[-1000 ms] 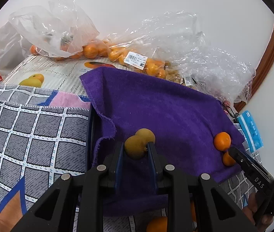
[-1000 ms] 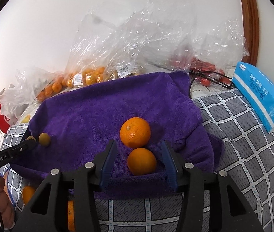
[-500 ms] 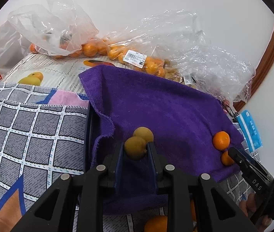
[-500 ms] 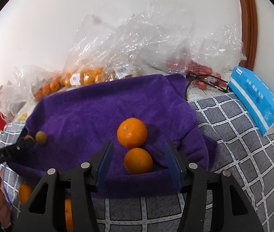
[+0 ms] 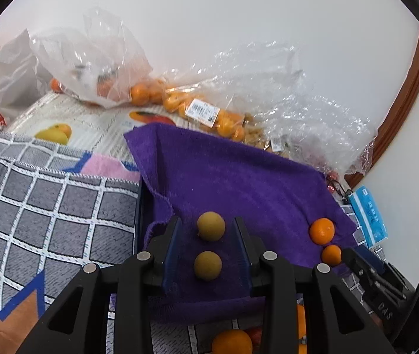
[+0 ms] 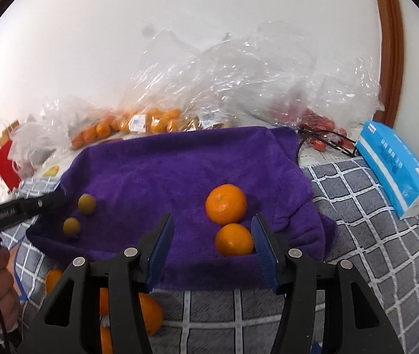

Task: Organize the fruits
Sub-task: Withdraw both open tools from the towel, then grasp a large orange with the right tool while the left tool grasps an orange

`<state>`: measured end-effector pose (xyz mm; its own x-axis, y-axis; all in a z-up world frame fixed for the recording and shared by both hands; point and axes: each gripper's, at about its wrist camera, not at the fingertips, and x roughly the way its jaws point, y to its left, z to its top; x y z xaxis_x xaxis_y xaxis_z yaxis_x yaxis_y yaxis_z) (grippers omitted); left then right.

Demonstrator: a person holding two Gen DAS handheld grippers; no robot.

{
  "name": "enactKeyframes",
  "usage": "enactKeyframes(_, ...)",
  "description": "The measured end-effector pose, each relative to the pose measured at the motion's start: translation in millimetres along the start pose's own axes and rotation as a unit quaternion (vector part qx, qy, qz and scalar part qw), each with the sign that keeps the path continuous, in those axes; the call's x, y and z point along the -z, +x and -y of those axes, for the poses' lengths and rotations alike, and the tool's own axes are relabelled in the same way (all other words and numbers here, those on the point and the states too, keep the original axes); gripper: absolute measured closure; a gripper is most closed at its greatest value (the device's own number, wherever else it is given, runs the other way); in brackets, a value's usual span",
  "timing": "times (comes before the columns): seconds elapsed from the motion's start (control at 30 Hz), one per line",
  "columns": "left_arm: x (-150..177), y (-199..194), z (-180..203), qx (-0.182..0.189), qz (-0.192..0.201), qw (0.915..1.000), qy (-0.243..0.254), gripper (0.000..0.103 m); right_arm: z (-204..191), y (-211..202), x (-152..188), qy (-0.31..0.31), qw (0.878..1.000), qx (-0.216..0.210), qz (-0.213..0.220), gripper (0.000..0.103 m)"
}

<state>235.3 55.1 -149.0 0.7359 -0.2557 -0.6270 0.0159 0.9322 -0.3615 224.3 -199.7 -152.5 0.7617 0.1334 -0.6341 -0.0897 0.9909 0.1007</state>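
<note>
Left wrist: two yellow-green fruits (image 5: 208, 265), two oranges (image 5: 322, 231) (on the towel (image 5: 239, 183)).

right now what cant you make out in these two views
- Loose oranges below the purple towel, right wrist view: partly hidden by the right tongs' black frame, so no count.
- Another orange, left wrist view: cut off by the bottom edge.
- Bagged fruit at the back: plastic glare blurs it; the label is too small to read.
- Red items in the clear bag, right wrist view: too blurred to identify.
</note>
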Motion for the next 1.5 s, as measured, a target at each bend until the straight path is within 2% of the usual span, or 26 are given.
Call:
enactKeyframes(0.1,-2,-8,1,0.007,0.014,0.9999,-0.002,0.065,-7,-10,6,0.008,1.000,-0.013,-0.008,0.051)
enactKeyframes(0.27,-5,-16,0,0.009,0.022,0.9997,0.002,0.065,-20,-25,21,0.014,0.999,-0.019,-0.029,0.057)
enactKeyframes(0.37,-9,-29,1,-0.019,0.032,0.9991,0.021,0.065,-26,-32,30,0.023,0.999,-0.031,-0.038,0.057)
enactKeyframes(0.43,-7,-38,1,-0.052,0.023,0.9976,0.040,0.065,-32,-34,34,0.022,0.998,-0.037,-0.049,0.058)
enactKeyframes(0.7,17,-63,-38,-0.052,-0.025,0.9981,0.022,0.065,-47,-32,47,0.011,0.997,-0.043,-0.062,0.062)
enactKeyframes(0.8,31,-66,-52,-0.061,-0.051,0.9967,0.014,0.065,-51,-26,54,-0.005,0.996,-0.030,-0.079,0.068)
enactKeyframes(0.9,43,-71,-61,-0.062,-0.063,0.9960,0.014,0.064,-56,-25,59,-0.032,0.997,-0.021,-0.073,0.068)
enactKeyframes(1.03,59,-71,-60,-0.074,-0.080,0.9931,0.043,0.060,-62,-21,59,-0.051,0.996,-0.012,-0.072,0.064)
enactKeyframes(1.17,70,-66,-63,-0.089,-0.095,0.9905,0.045,0.060,-56,-15,55,-0.049,0.996,-0.013,-0.071,0.063)
enactKeyframes(1.27,76,-70,-61,-0.099,-0.077,0.9907,0.054,0.060,-47,-5,54,-0.029,0.996,-0.015,-0.078,0.058)
enactKeyframes(1.4,83,-69,-57,-0.114,-0.061,0.9890,0.072,0.060,-39,4,53,-0.006,0.995,-0.031,-0.090,0.058)
enactKeyframes(1.5,83,-66,-53,-0.129,-0.062,0.9861,0.085,0.061,-38,5,53,-0.002,0.995,-0.042,-0.089,0.058)
